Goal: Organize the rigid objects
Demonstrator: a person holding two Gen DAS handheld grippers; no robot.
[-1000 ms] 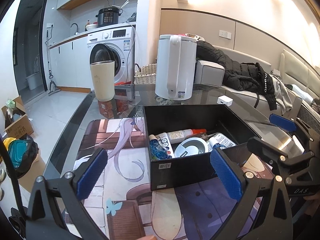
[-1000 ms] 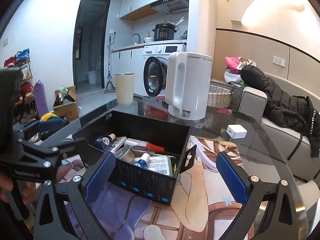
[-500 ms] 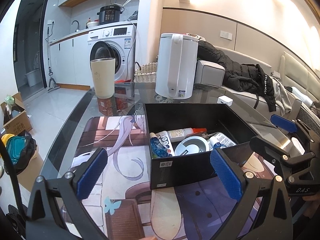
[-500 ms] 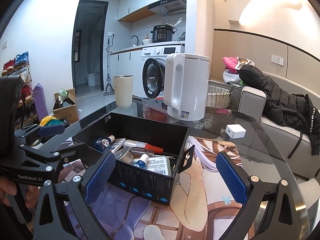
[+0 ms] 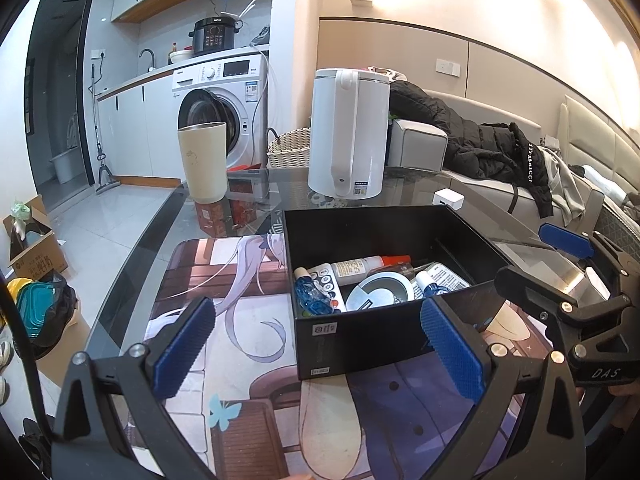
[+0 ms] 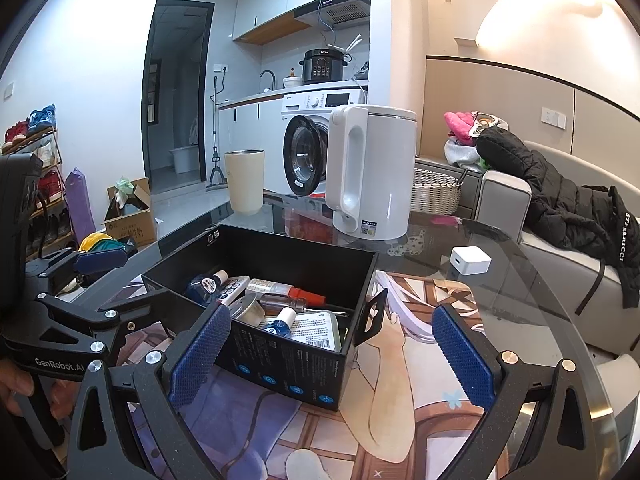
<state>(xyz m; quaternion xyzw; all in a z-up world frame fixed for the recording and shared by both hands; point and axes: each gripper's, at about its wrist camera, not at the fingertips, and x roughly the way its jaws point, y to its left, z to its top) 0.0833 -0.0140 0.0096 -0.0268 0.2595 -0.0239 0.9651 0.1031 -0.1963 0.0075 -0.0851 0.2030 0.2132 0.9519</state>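
We see both grippers held above the printed desk mat on the glass table, one at each side of the black storage box. The left gripper has its blue-padded fingers spread wide and holds nothing; the box's near wall sits between them in that view. The right gripper is likewise spread wide and empty, its left pad overlapping the box's near corner in its own view. We cannot tell whether either pad touches the box. Inside the box lie a white remote control, a blue bottle, a white tube with a red cap, a roll of tape and a labelled flat tin. On the far side of the table stand a white electric kettle and a cream tumbler, with a small white charger to the right.
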